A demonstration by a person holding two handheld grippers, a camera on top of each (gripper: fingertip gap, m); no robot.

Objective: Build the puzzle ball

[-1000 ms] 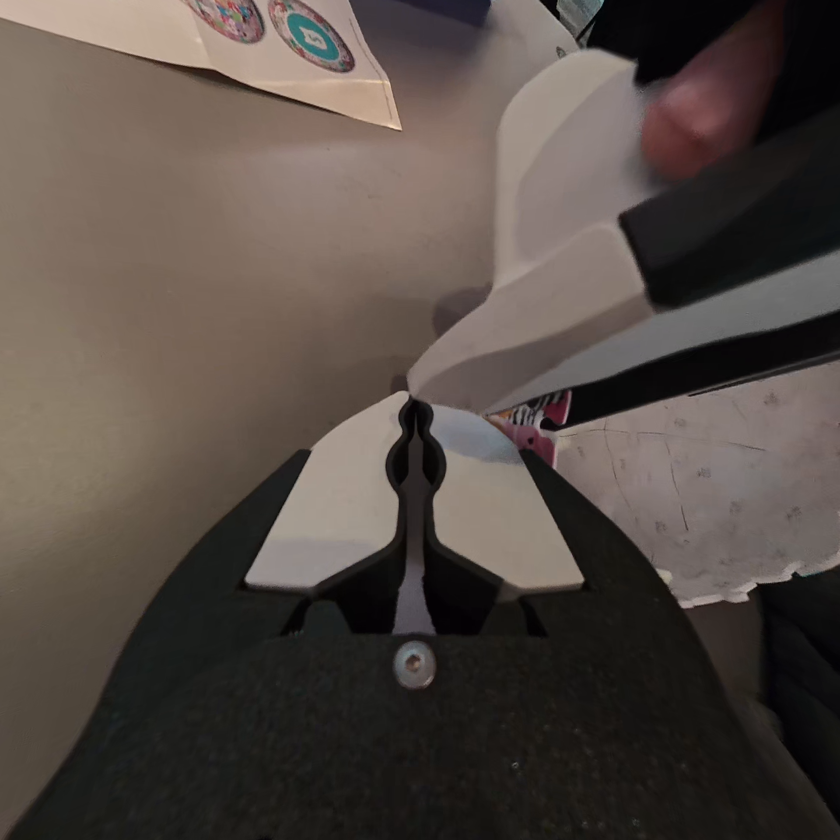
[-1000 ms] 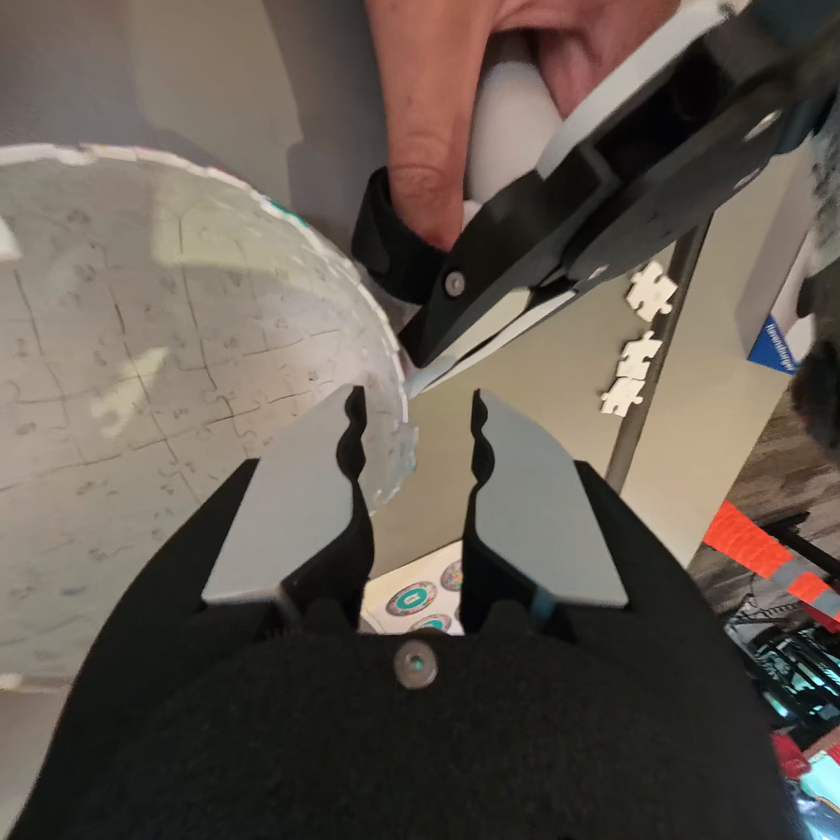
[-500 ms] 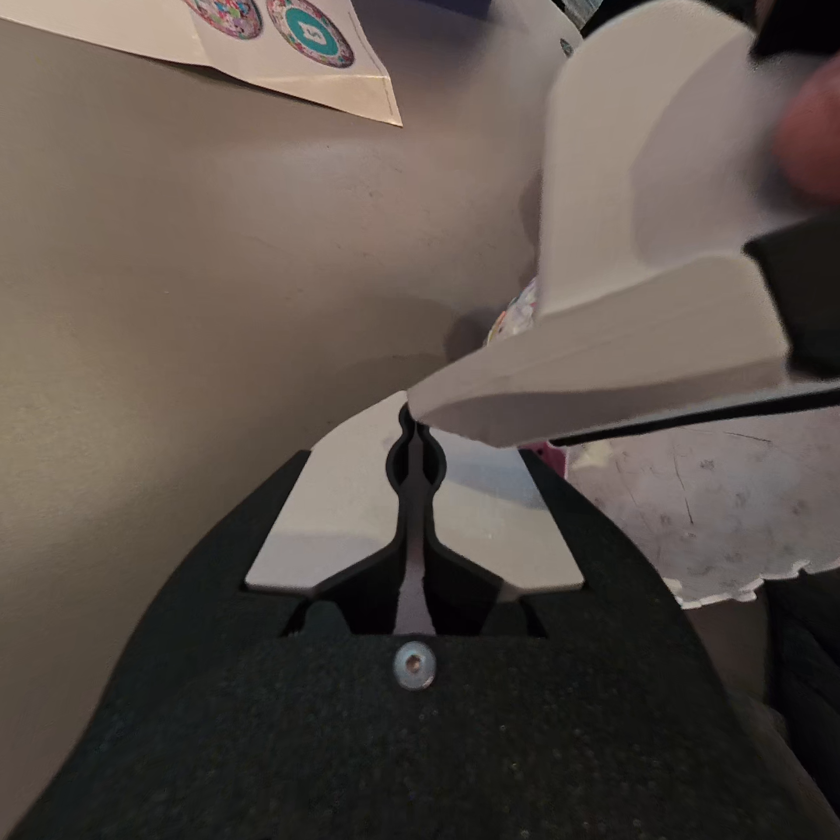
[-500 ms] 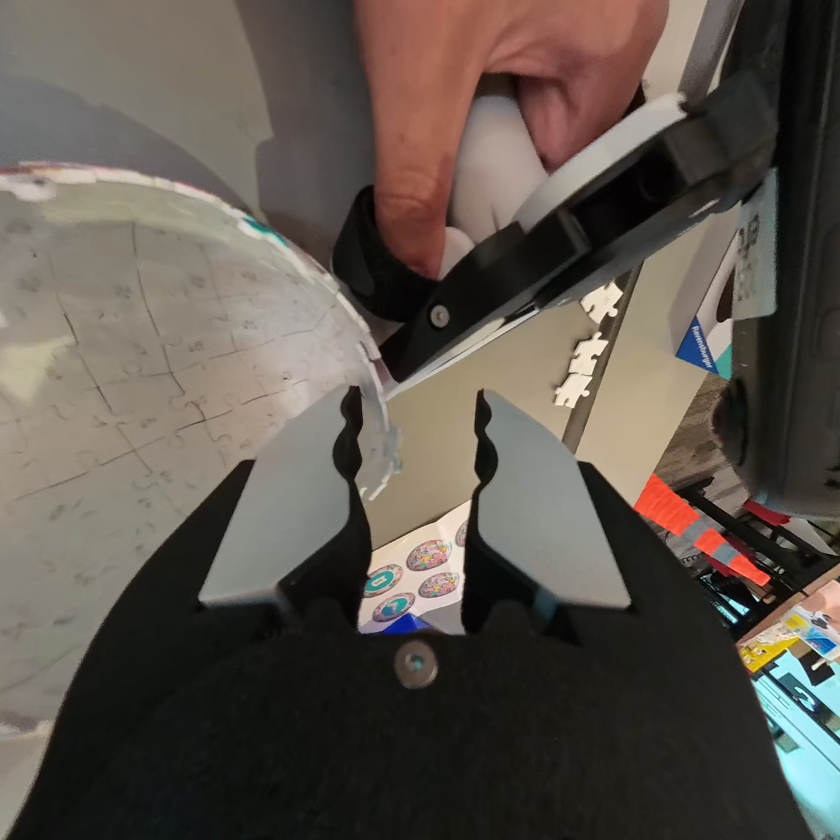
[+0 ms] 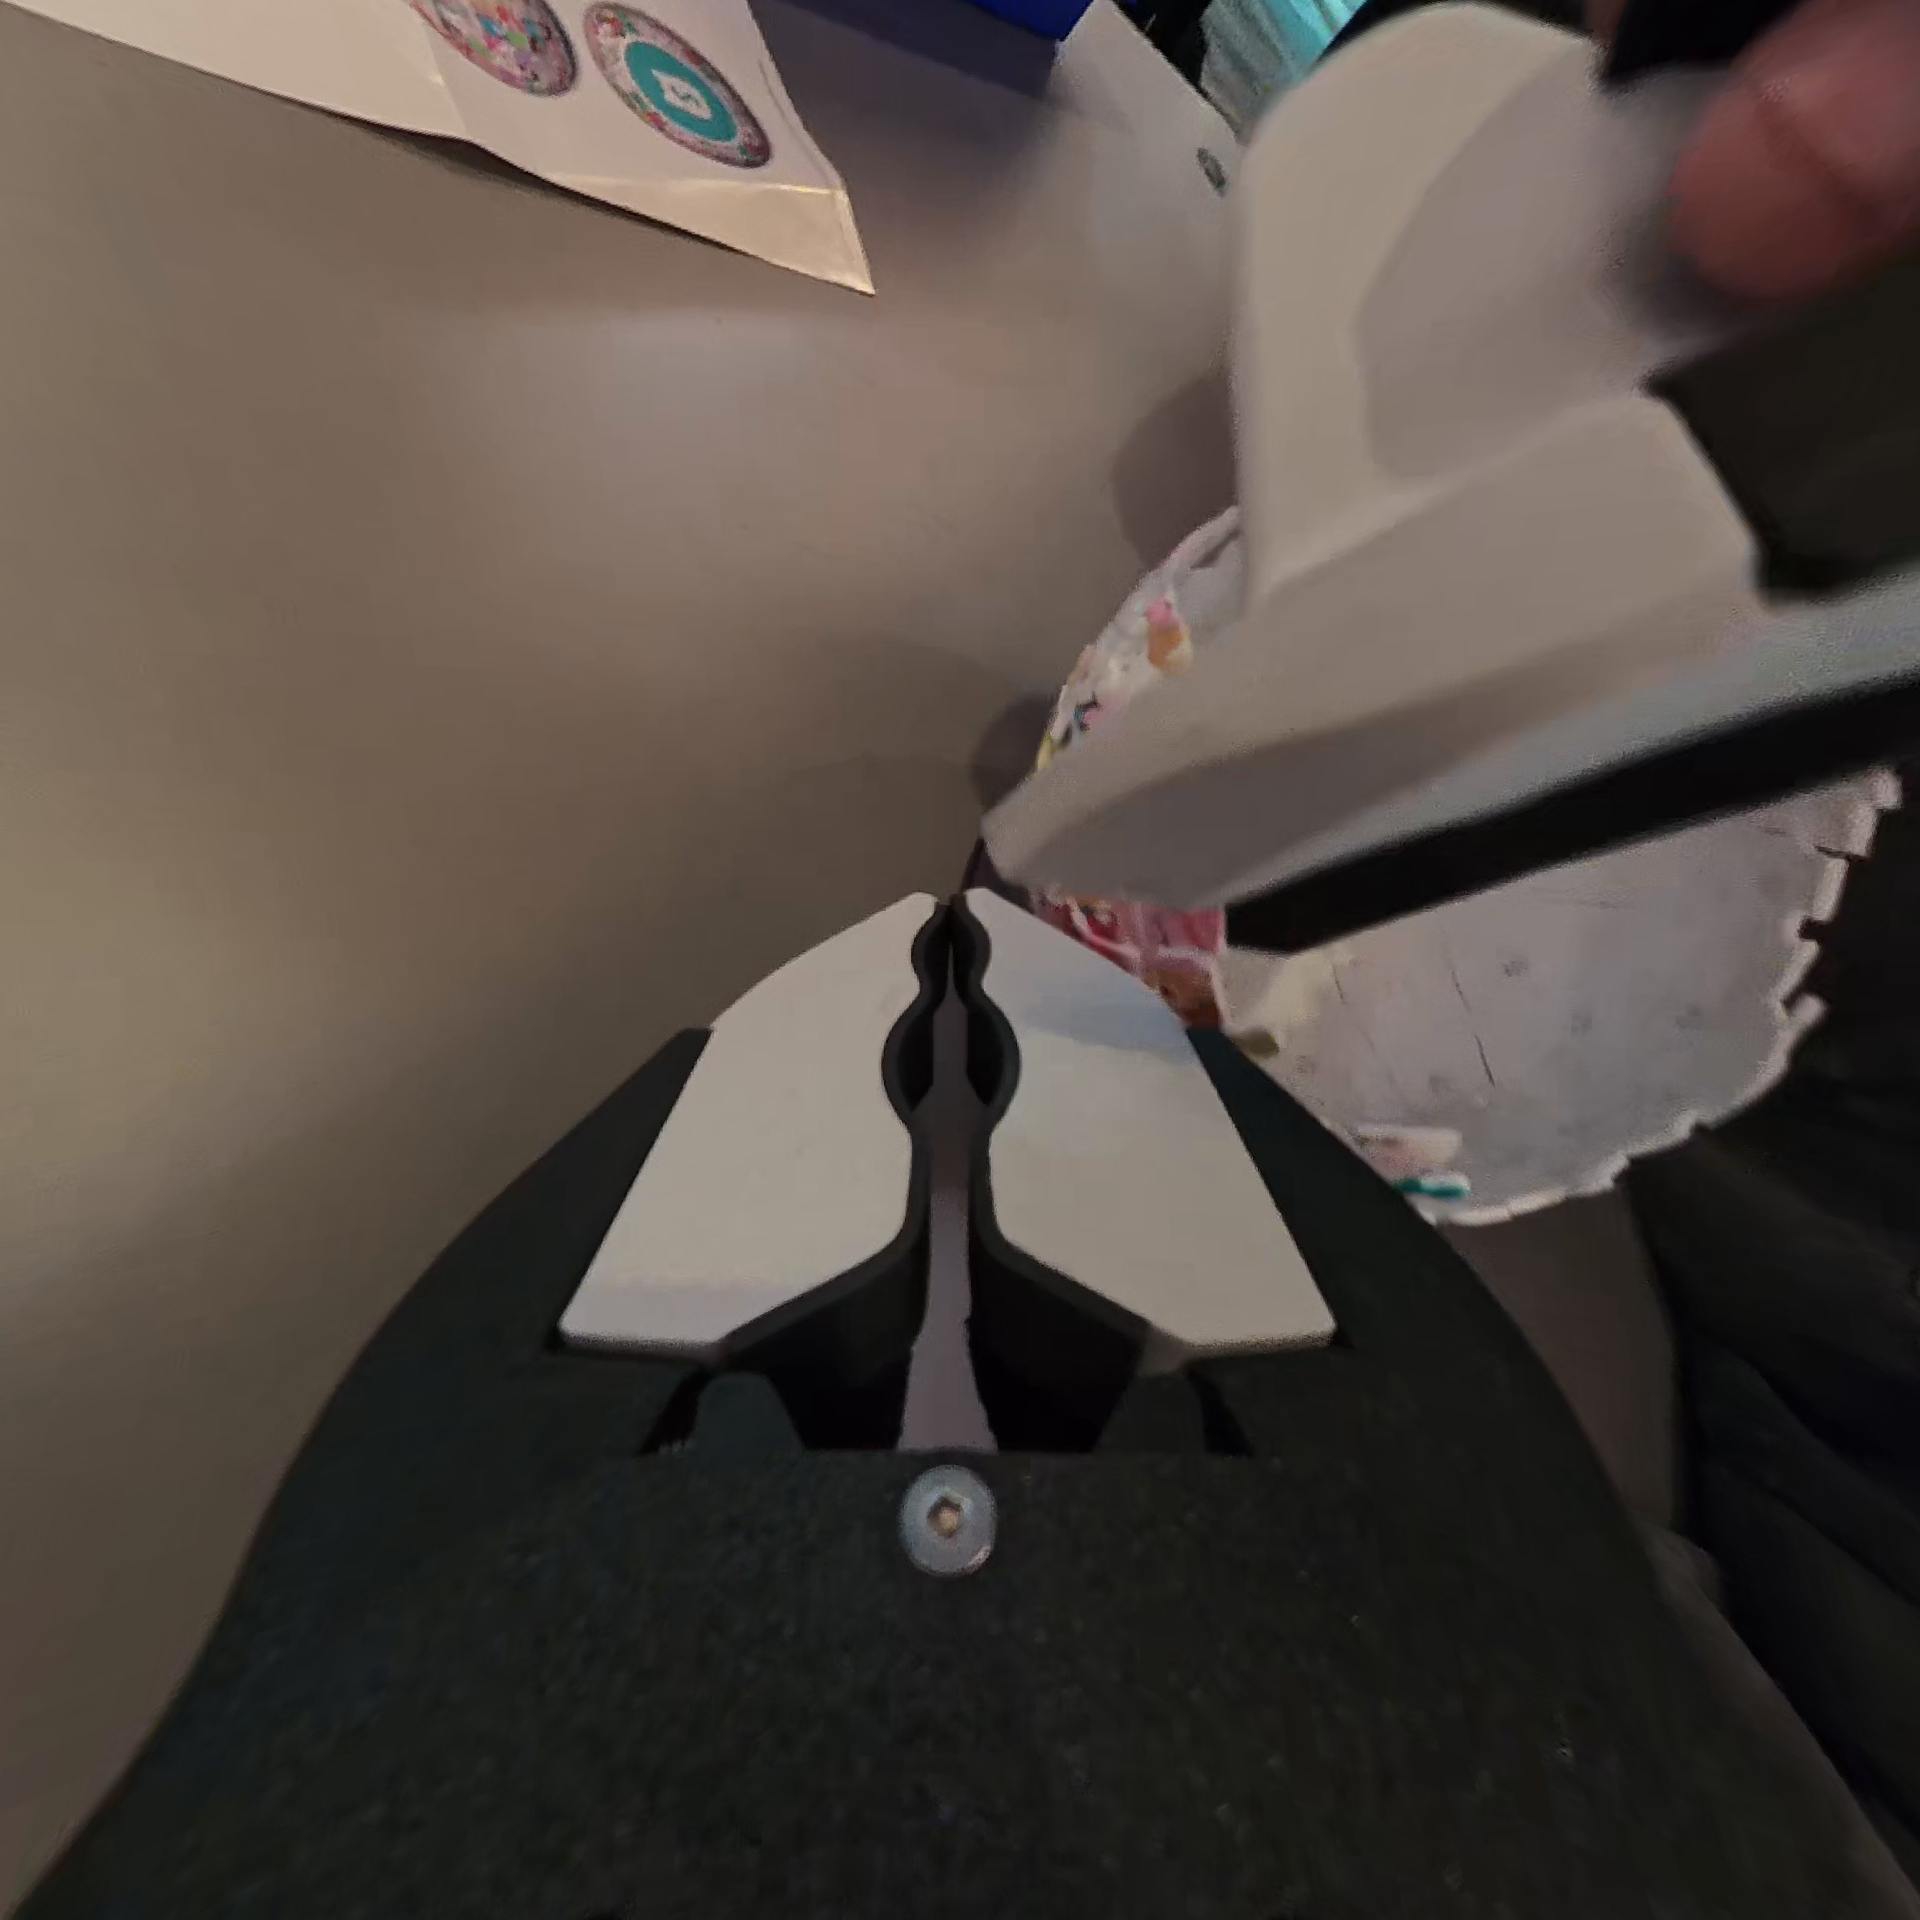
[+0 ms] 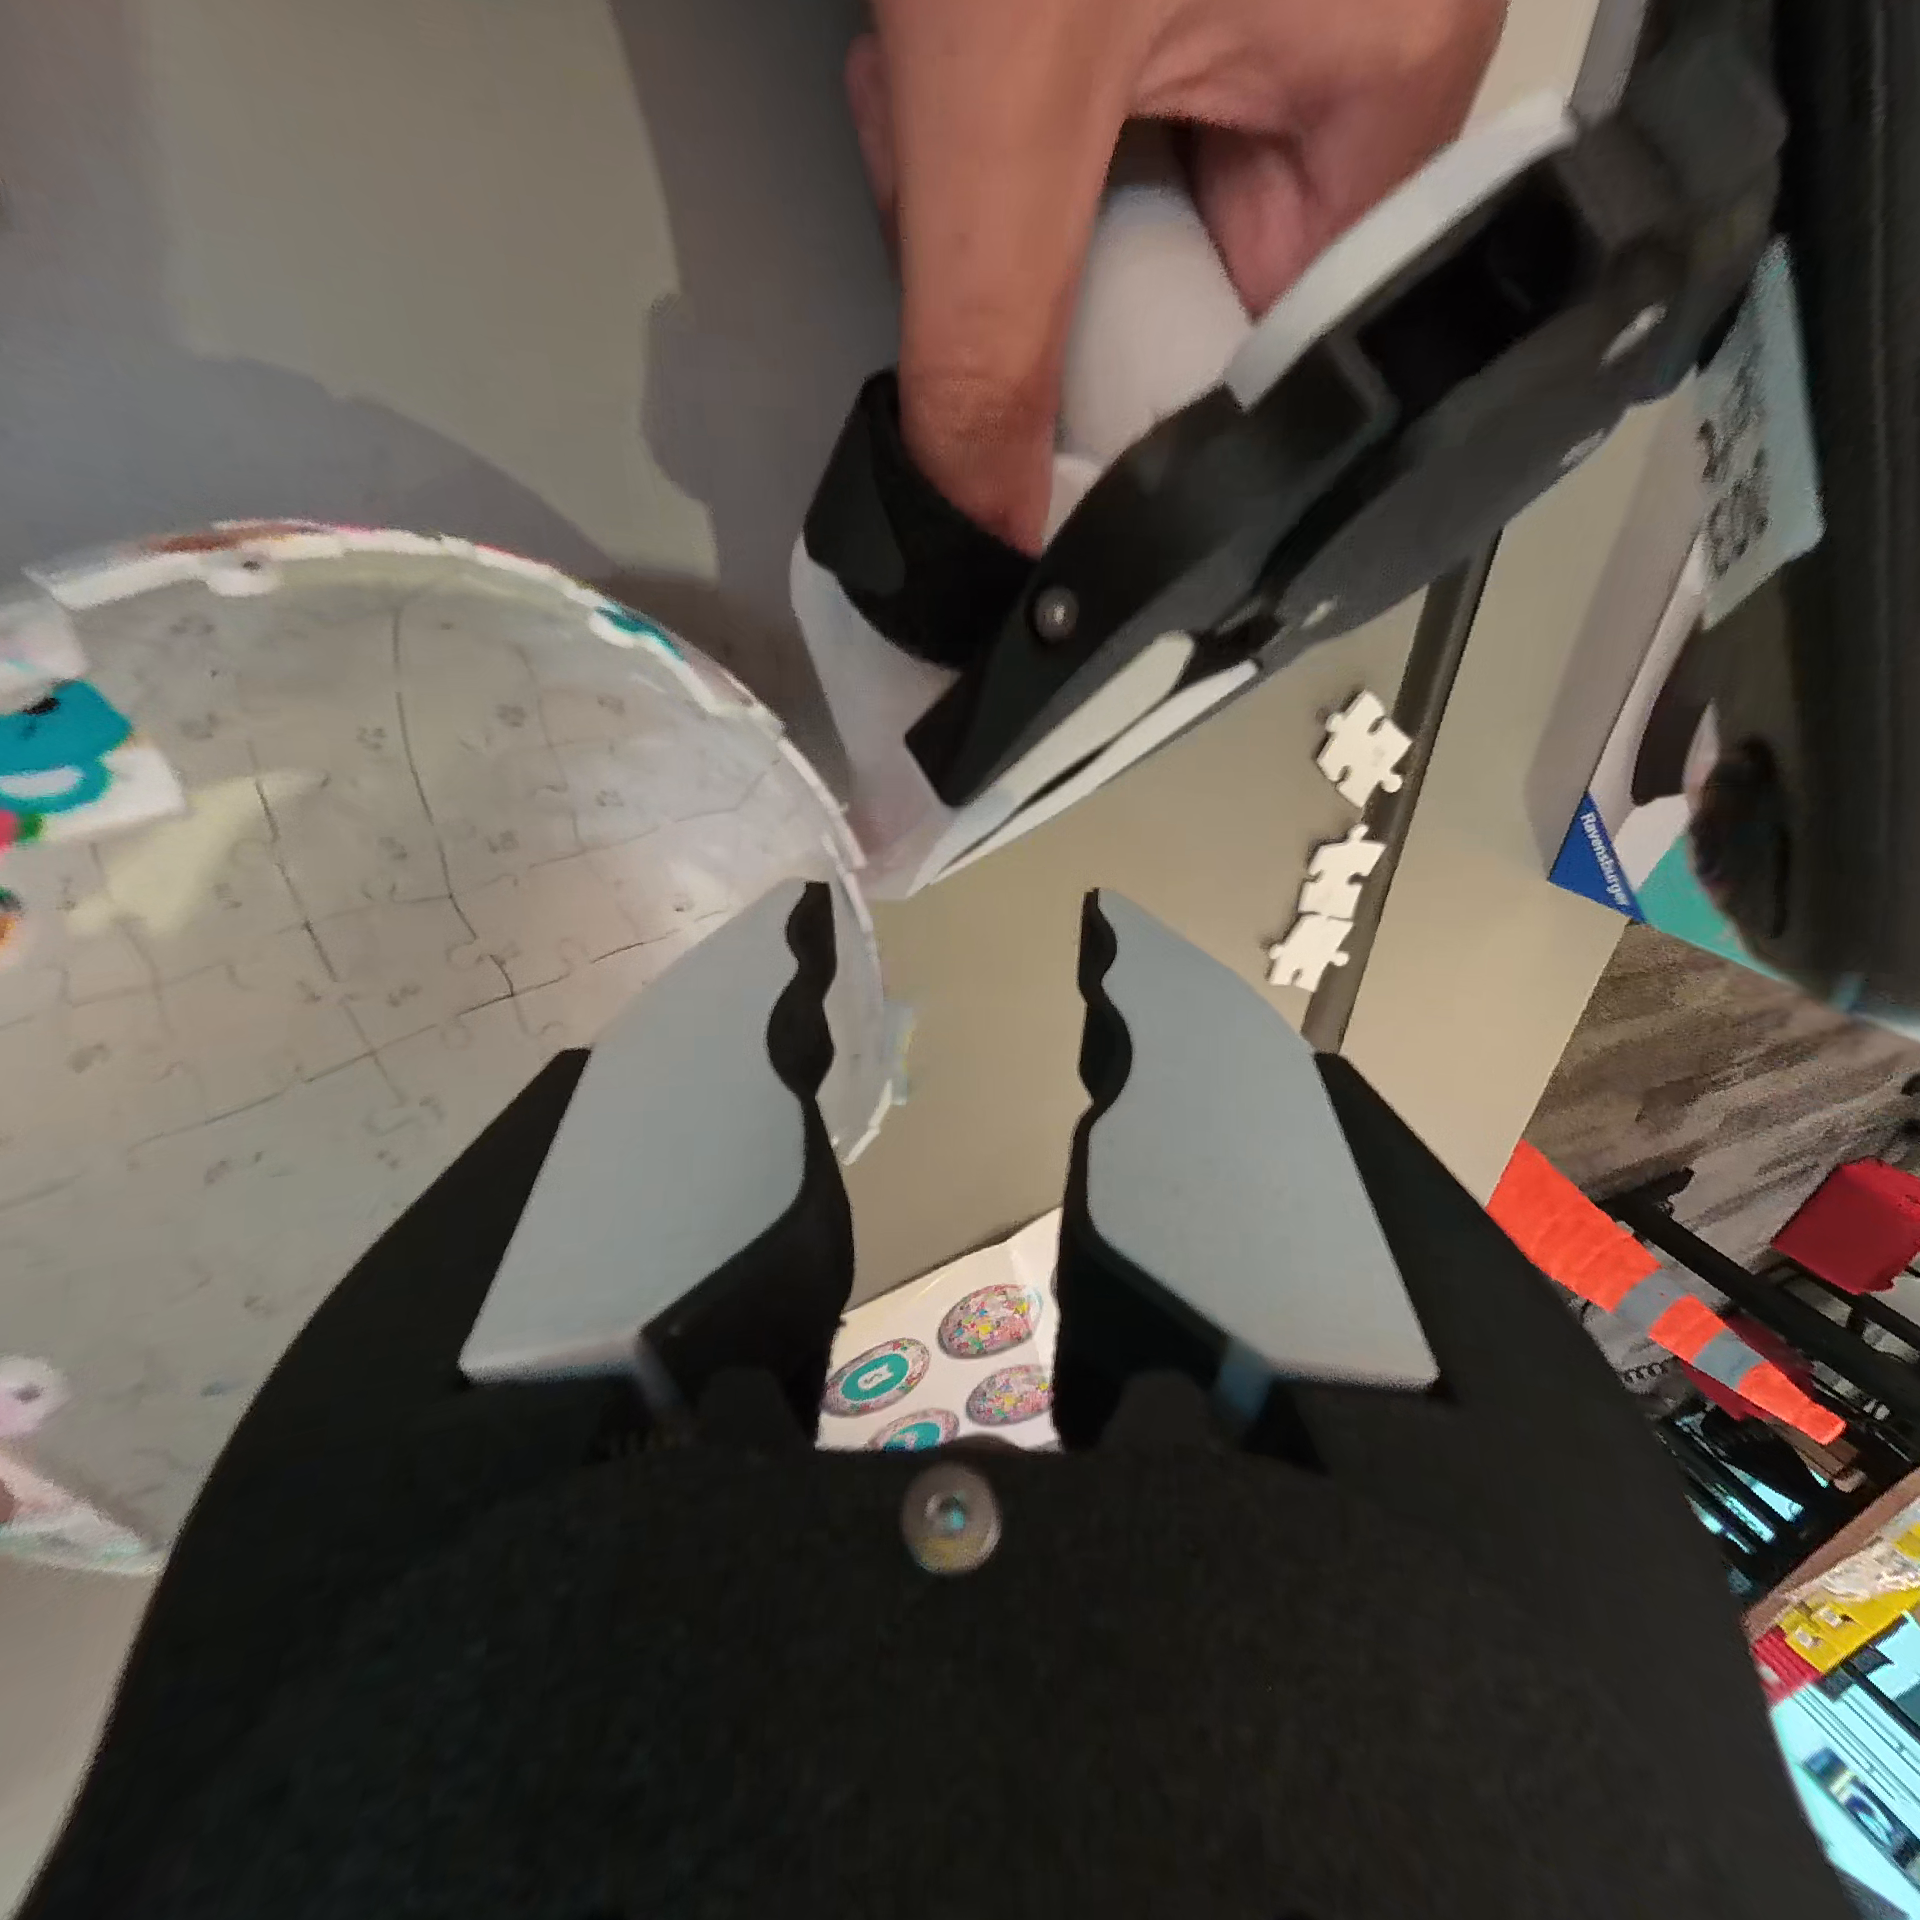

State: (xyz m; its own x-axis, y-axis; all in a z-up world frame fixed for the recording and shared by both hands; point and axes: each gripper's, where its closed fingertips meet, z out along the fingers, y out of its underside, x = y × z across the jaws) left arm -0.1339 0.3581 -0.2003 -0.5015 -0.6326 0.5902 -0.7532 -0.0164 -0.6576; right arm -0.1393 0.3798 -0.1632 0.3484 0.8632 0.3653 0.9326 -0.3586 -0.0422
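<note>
The puzzle ball [image 6: 364,883] is a part-built curved shell, white and numbered inside, with coloured picture patches at its left. In the left wrist view the ball [image 5: 1558,1039] lies at the right, its colourful outside showing by the rim. My right gripper [image 6: 951,914] is open, and the shell's rim runs between its jaws close to the left finger. It also shows in the left wrist view [image 5: 1039,852], reaching in from the upper right. My left gripper [image 5: 951,914] is shut with nothing visible in it. In the right wrist view the left gripper [image 6: 925,883] points at the shell's rim, held by a hand [image 6: 987,312].
Three loose white puzzle pieces [image 6: 1340,873] lie on the grey table by a dark seam. A paper sheet with round pictures [image 5: 644,125] lies at the far side, also showing under the right gripper [image 6: 935,1371]. A blue-and-white box [image 6: 1600,862] stands at the right, with clutter beyond the table edge. Left tips to right tips: about 4 cm.
The right gripper has lifted up and to the right in the left view, uncovering more of the ball's colourful outside. In the right view the shell has sunk lower. Both jaws are unchanged.
</note>
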